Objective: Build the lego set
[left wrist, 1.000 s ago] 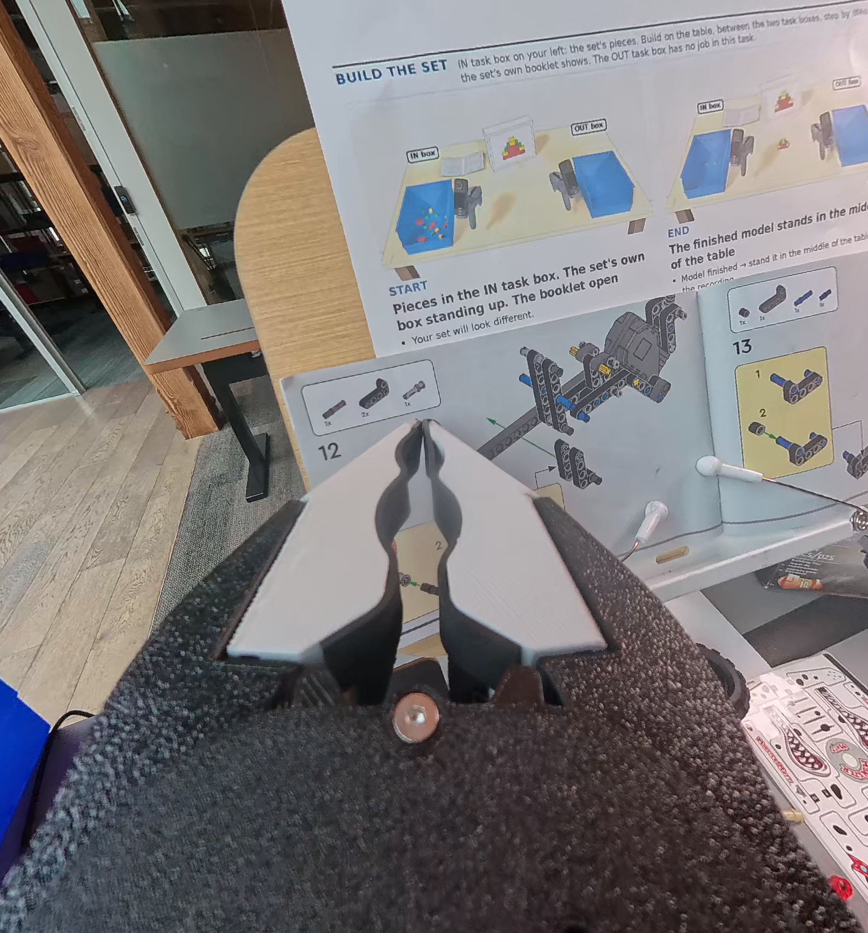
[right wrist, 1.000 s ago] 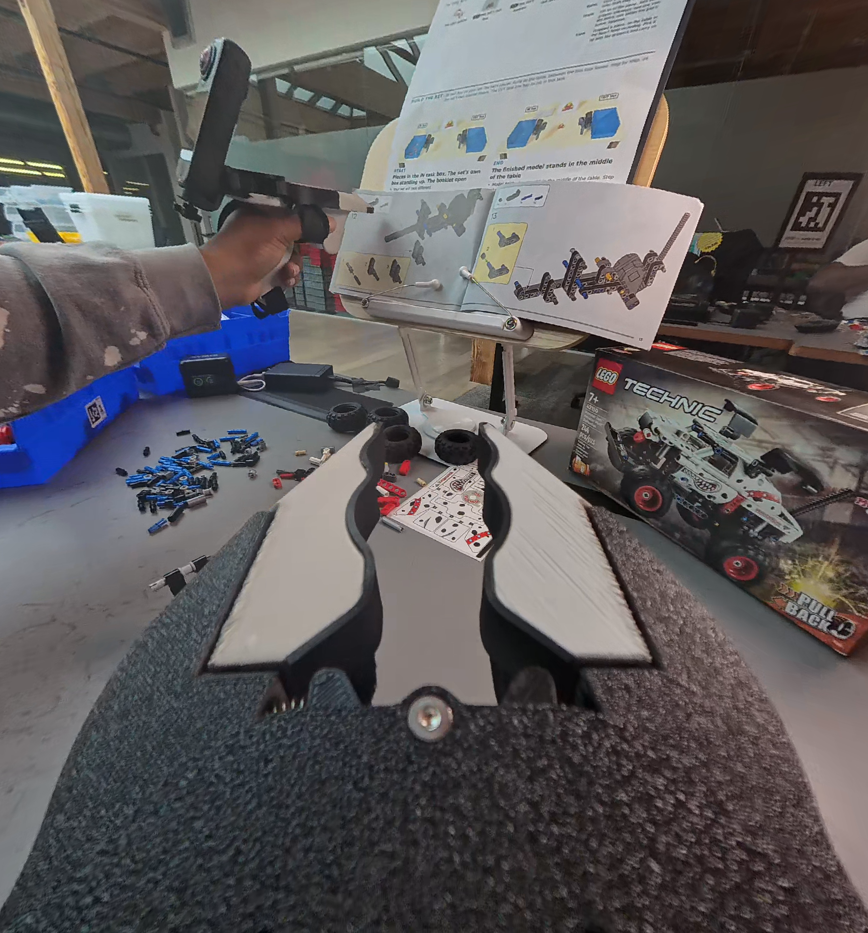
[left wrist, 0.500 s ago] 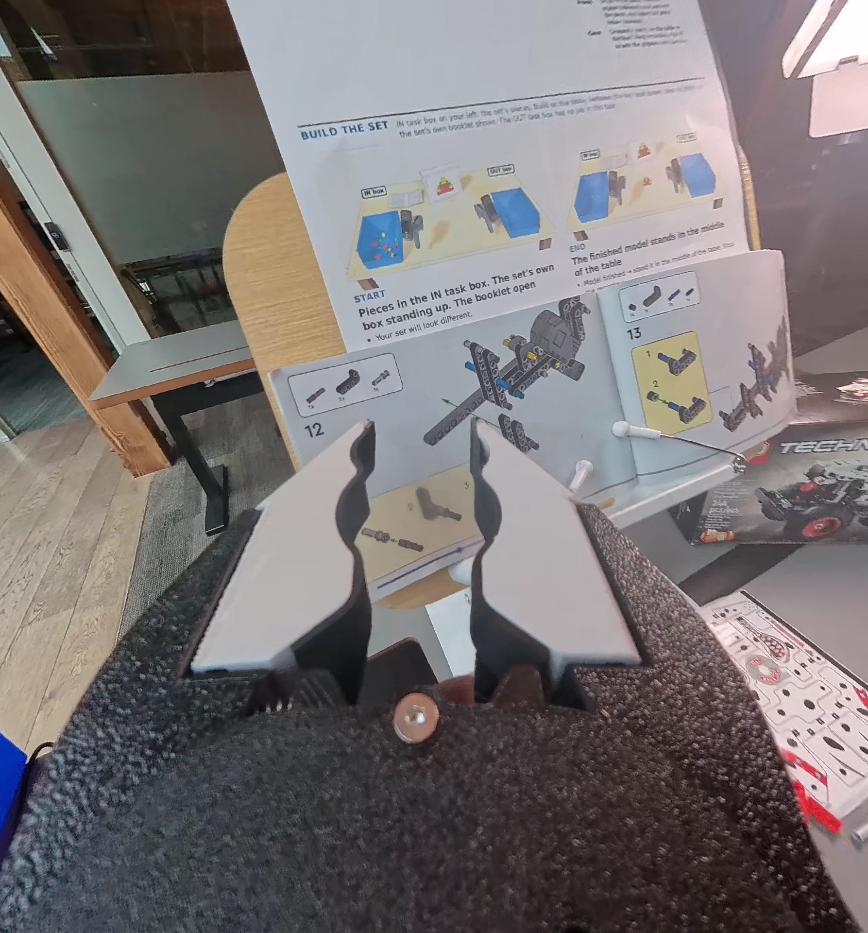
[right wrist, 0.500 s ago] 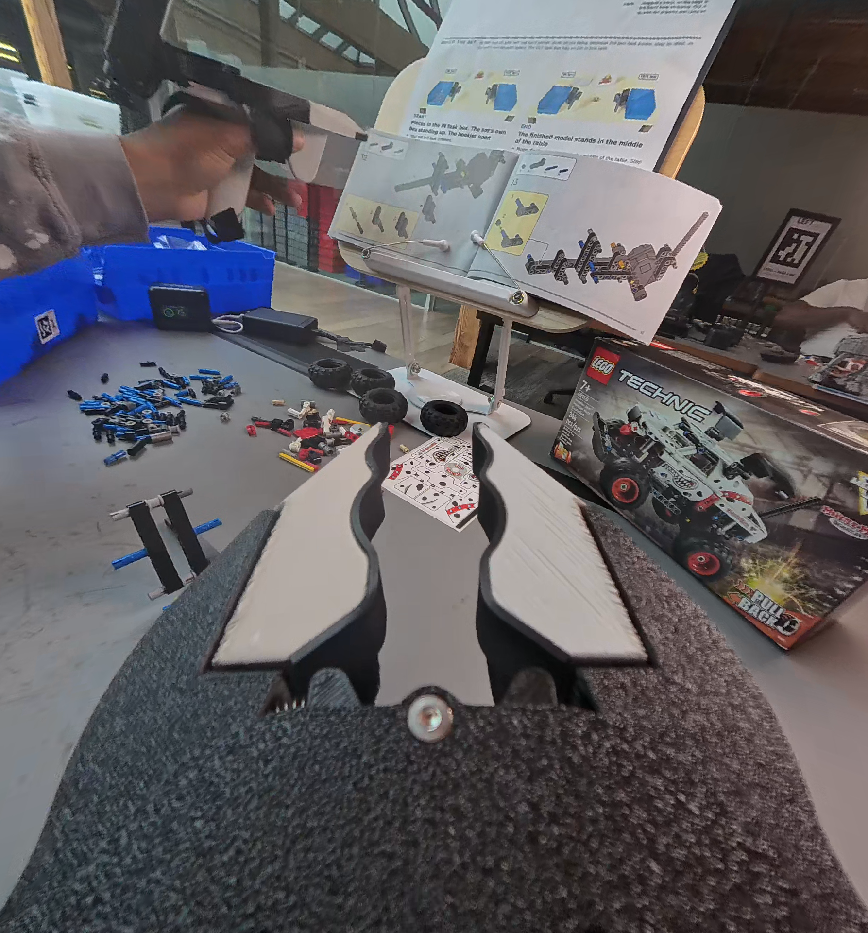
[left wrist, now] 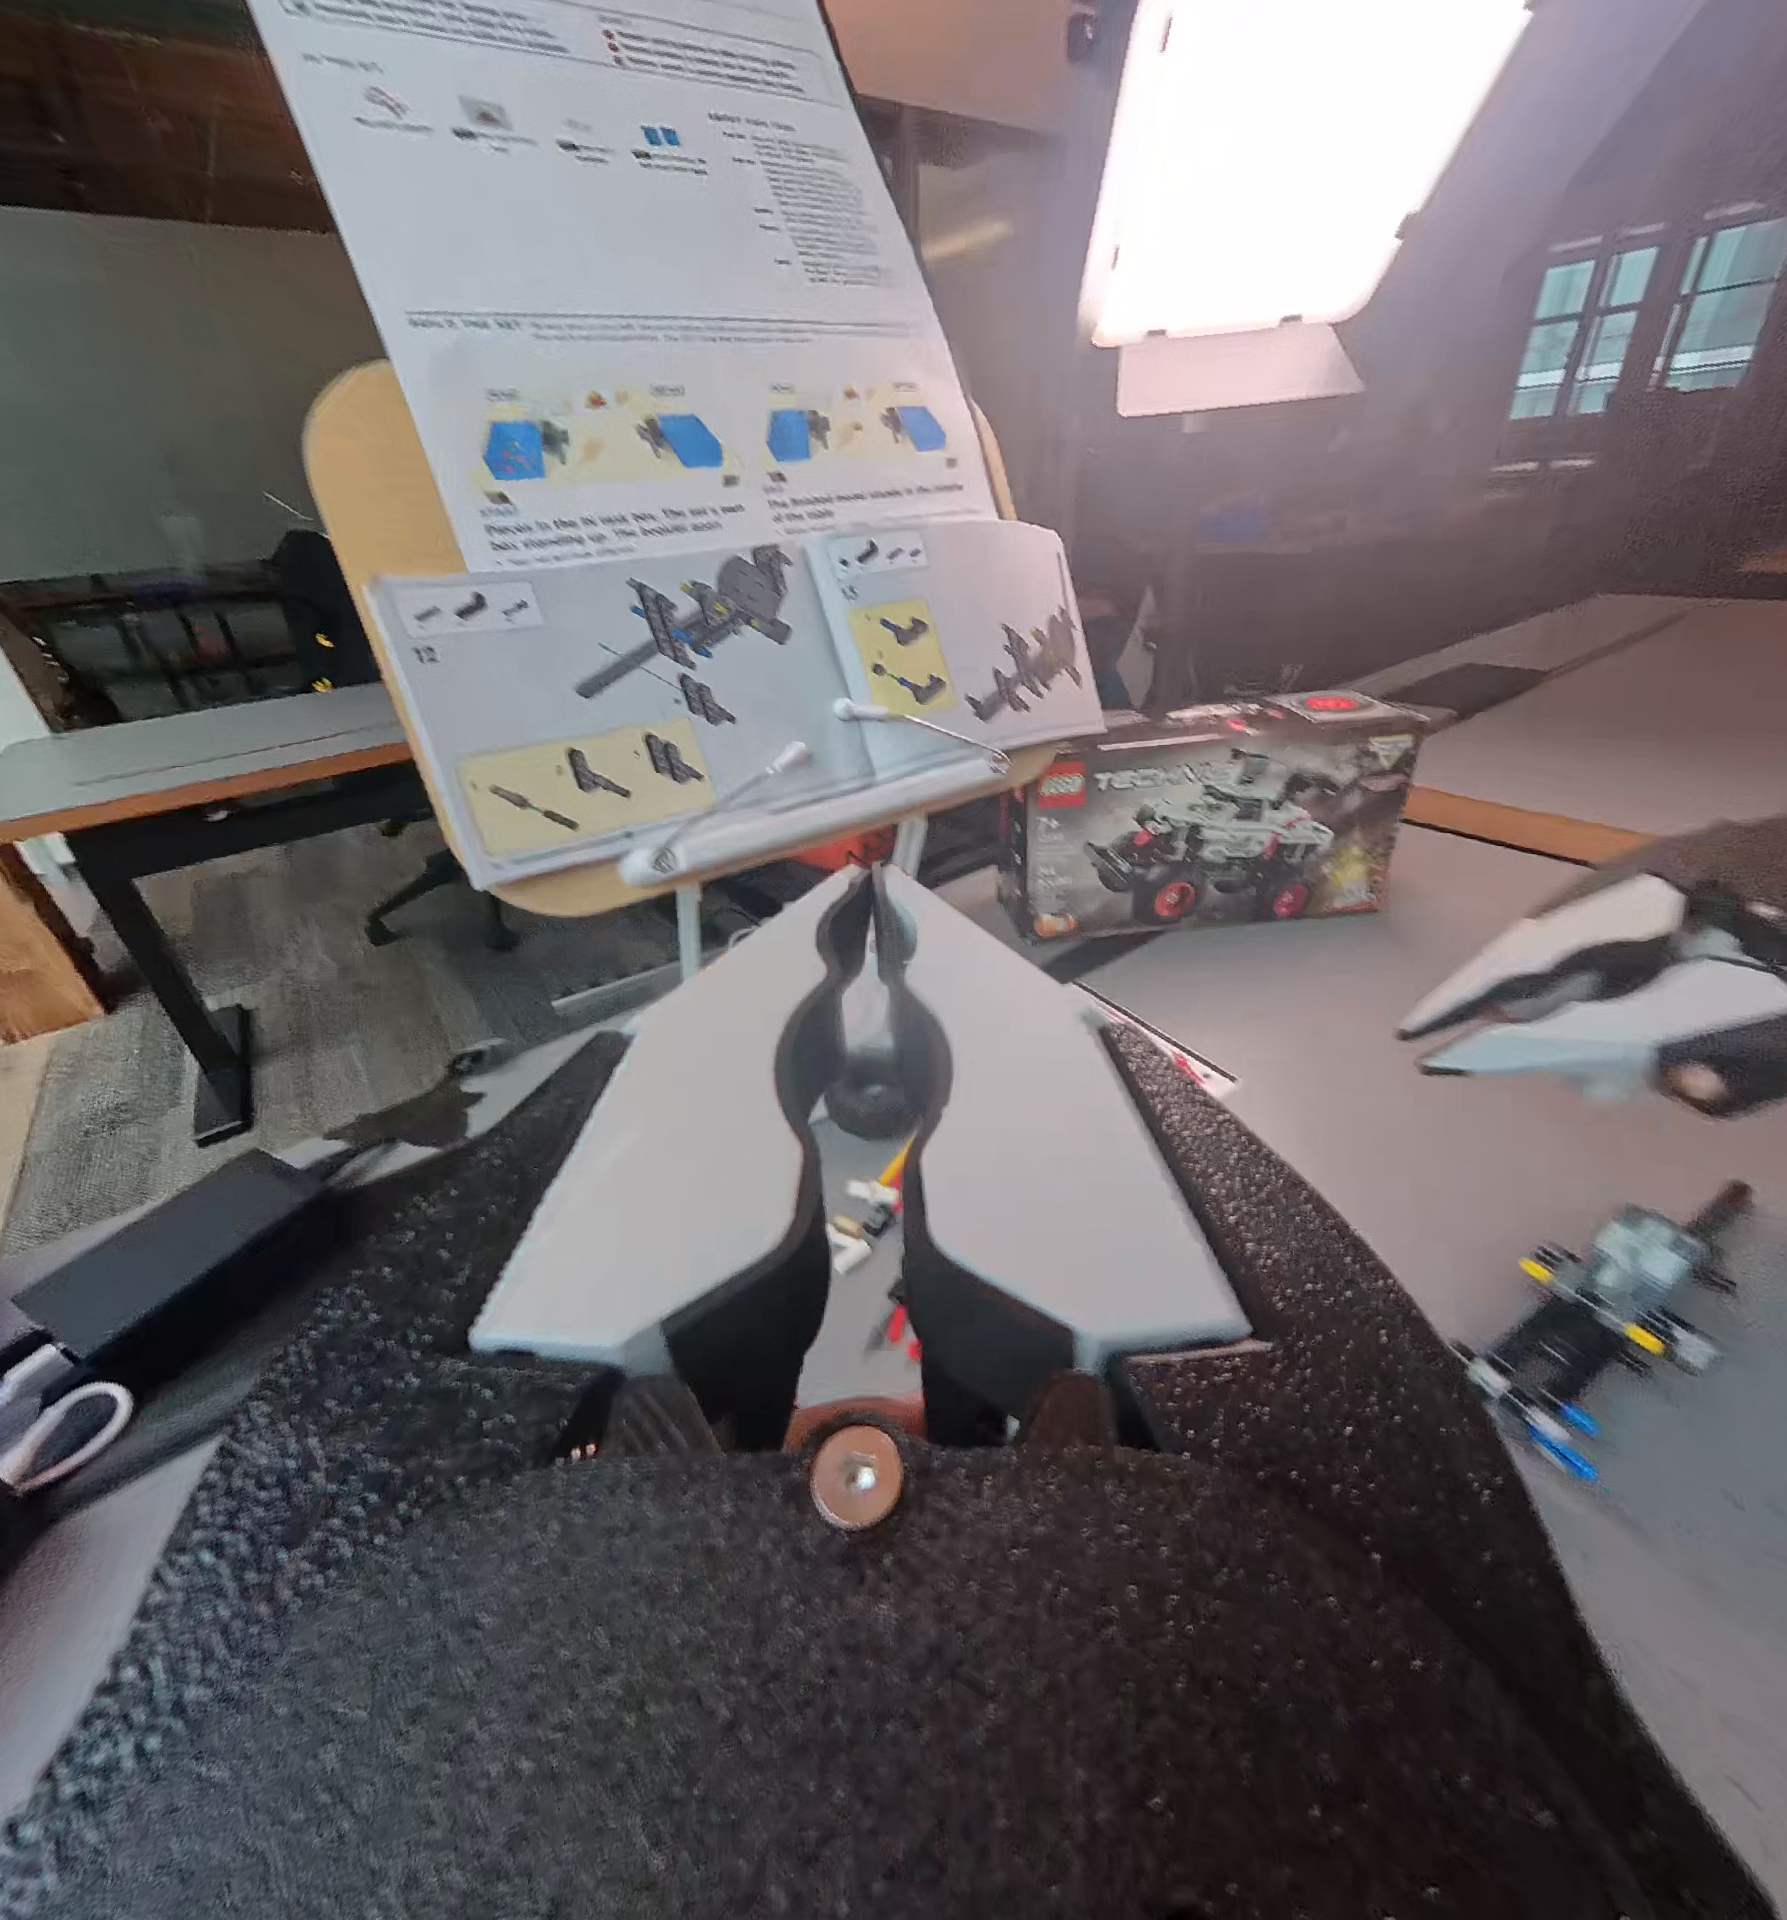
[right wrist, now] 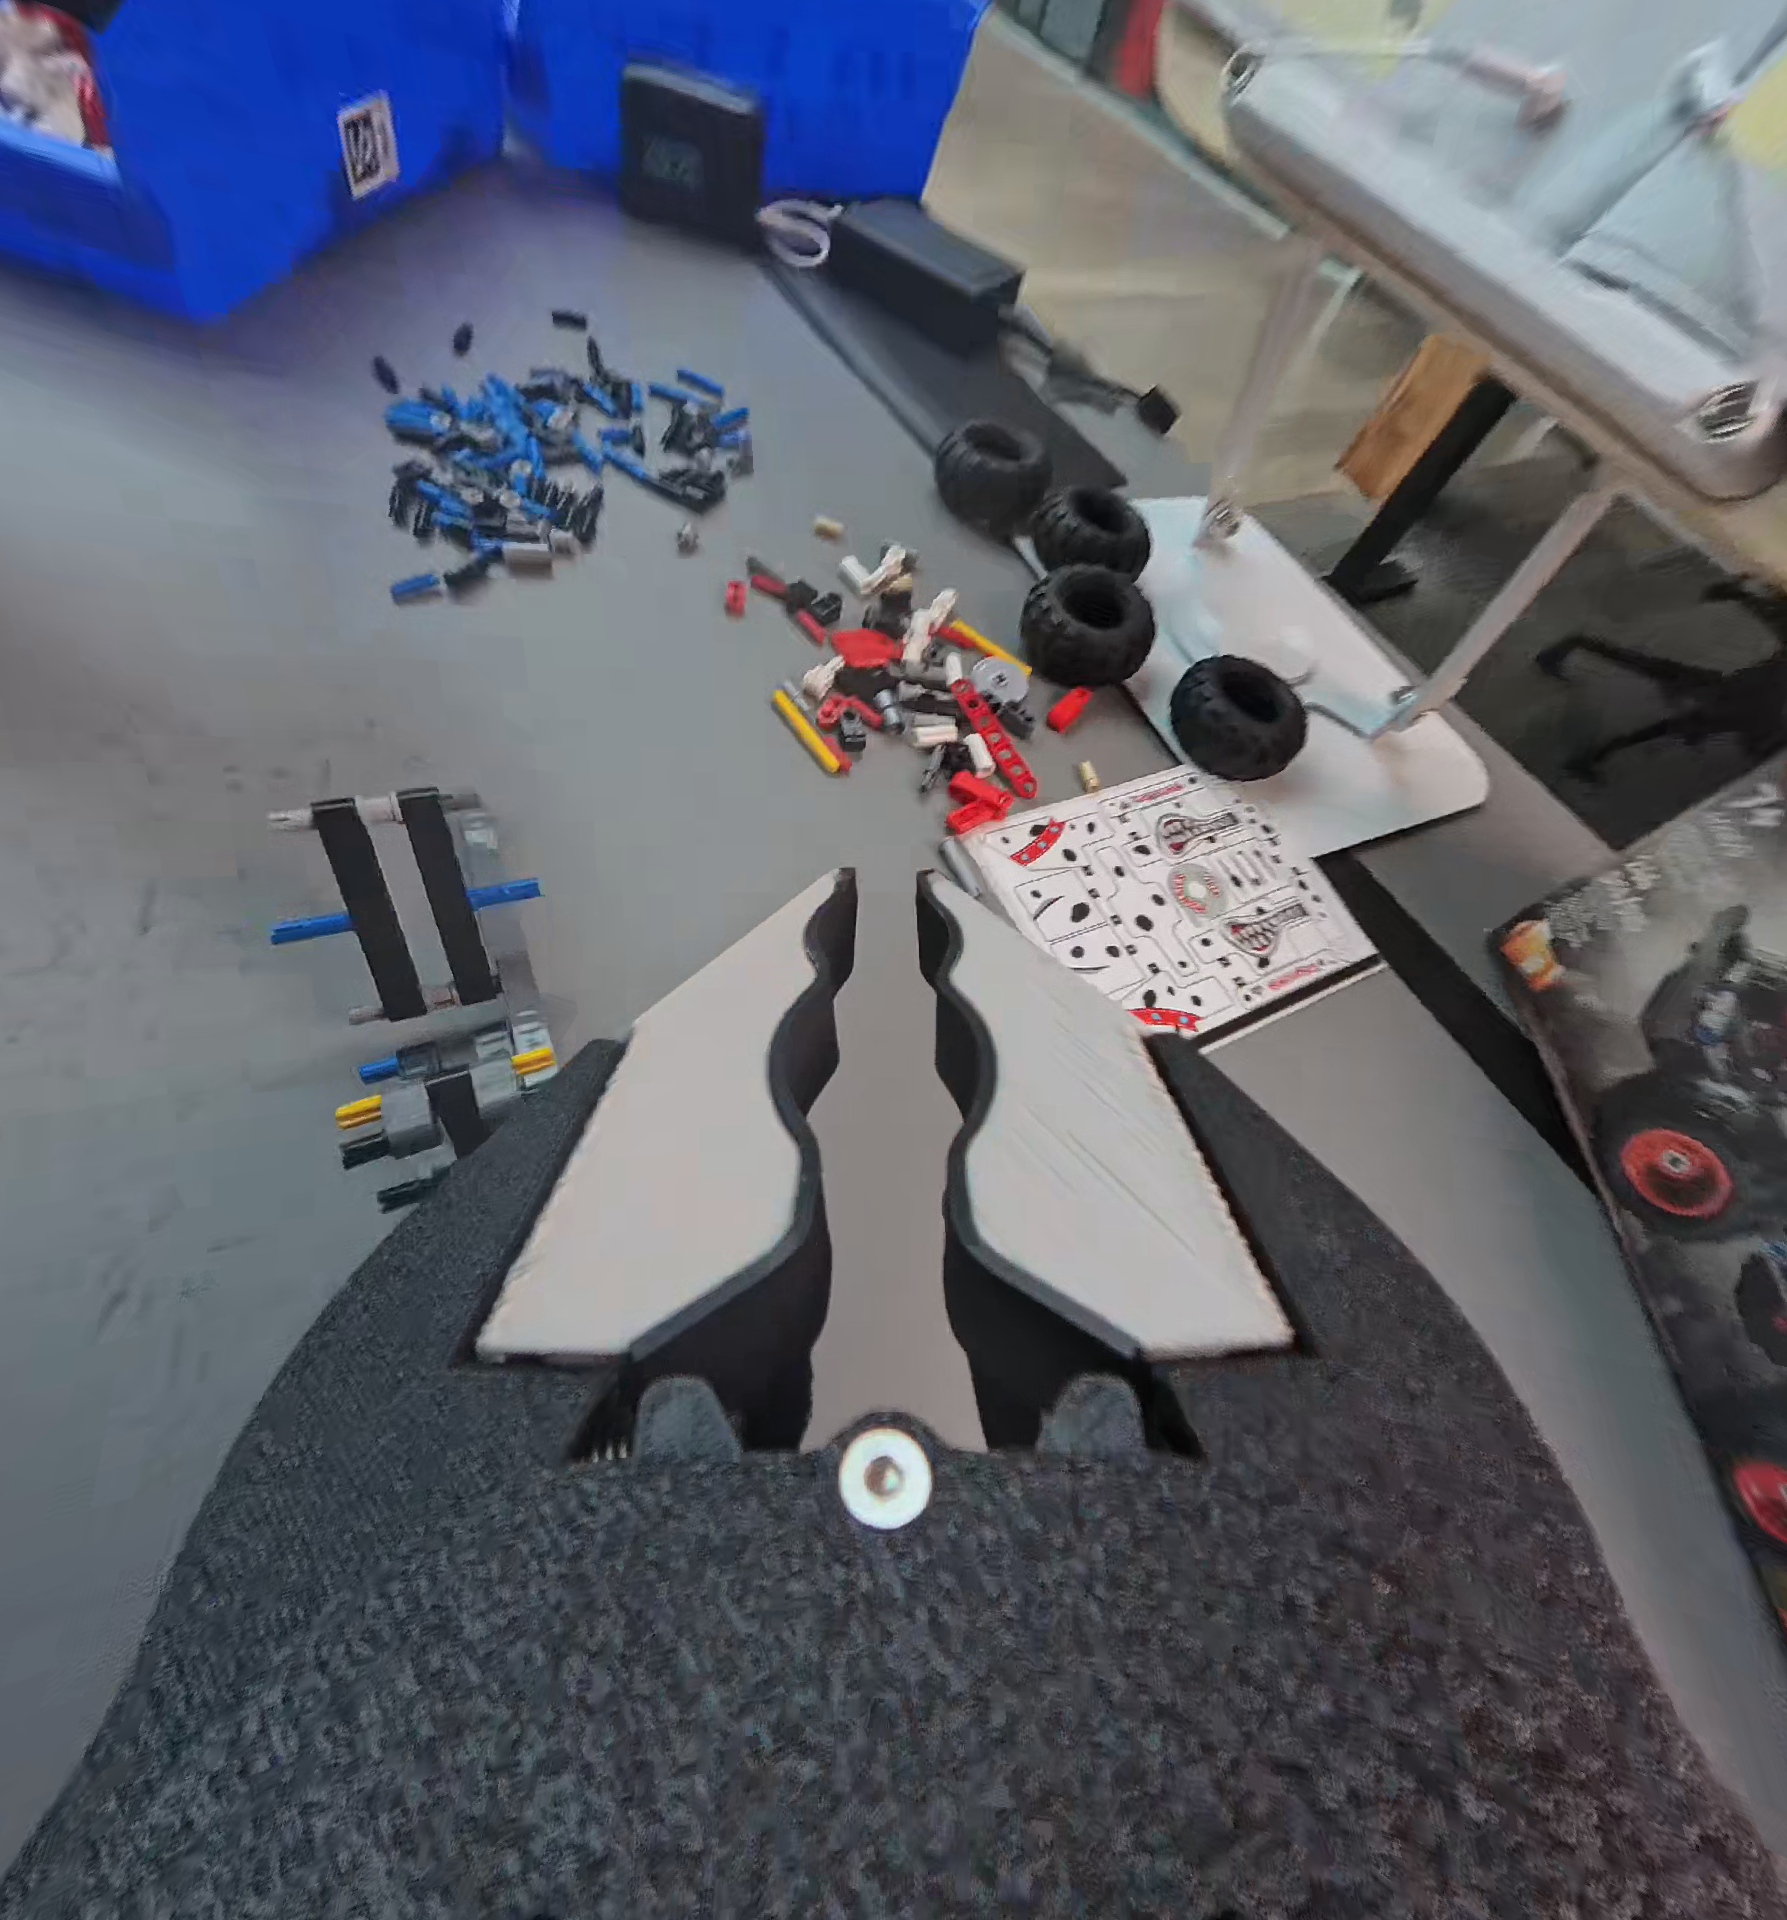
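Observation:
A partly built model (right wrist: pixel 421 966) of black beams, blue axles and grey and yellow parts lies on the grey table (right wrist: pixel 141 675). It also shows in the left wrist view (left wrist: pixel 1606 1309). My right gripper (right wrist: pixel 886 883) hangs over the table to the model's right, empty, its jaws a narrow gap apart. It shows in the left wrist view (left wrist: pixel 1417 1047) too. My left gripper (left wrist: pixel 873 883) is shut and empty, pointing towards the open instruction booklet (left wrist: pixel 723 686) on its stand. Loose blue and black pins (right wrist: pixel 556 457) and a red, white and black pile (right wrist: pixel 910 686) lie beyond.
Several black tyres (right wrist: pixel 1086 623) sit by the stand's white base (right wrist: pixel 1388 769). A sticker sheet (right wrist: pixel 1169 904) lies just right of my right gripper. The set's box (left wrist: pixel 1211 821) stands at the right. Blue bins (right wrist: pixel 245 156) and a black power adapter (right wrist: pixel 920 270) are at the back. Across from one pair of fingers to the other is roughly 25 cm.
My left gripper opened, then shut again, and drew back from the booklet. My right gripper tilted down towards the table and its jaws narrowed.

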